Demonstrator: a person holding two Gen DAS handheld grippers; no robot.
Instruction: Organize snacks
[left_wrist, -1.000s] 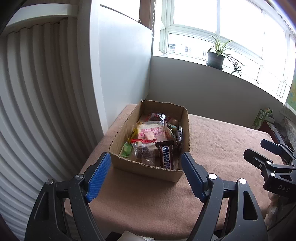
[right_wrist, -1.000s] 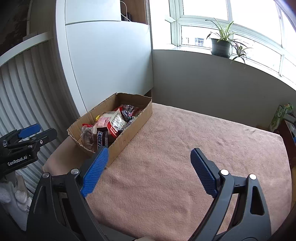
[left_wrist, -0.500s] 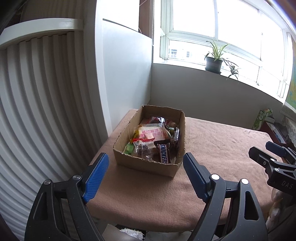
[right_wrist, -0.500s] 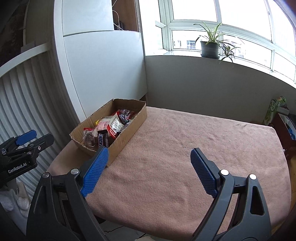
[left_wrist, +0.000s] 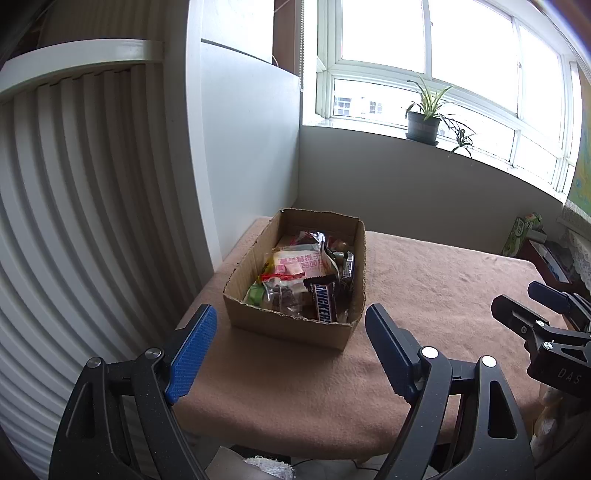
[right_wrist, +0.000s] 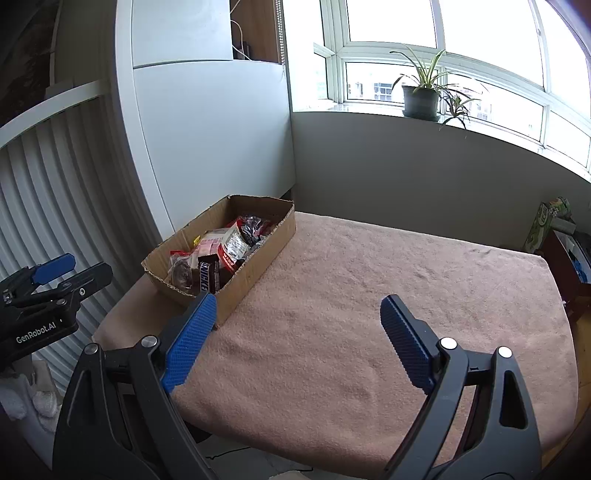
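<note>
Open brown cardboard box (left_wrist: 295, 328) on pink-brown towel-covered table (left_wrist: 424, 291), at far left corner, beside tall white cabinet panel (left_wrist: 247, 155) to left. Packed inside: assorted wrapped snacks (left_wrist: 299, 273), dark Snickers bar (left_wrist: 325, 301) at near end. Rest of tabletop right of box. Dark-potted green plant (left_wrist: 423, 125) on windowsill, behind table, far right. Small green carton (left_wrist: 522, 230) past far right table corner.

Daylight floods through a wide window (right_wrist: 443, 48) over a potted plant (right_wrist: 421, 92), beside a white cabinet (right_wrist: 207, 140).
</note>
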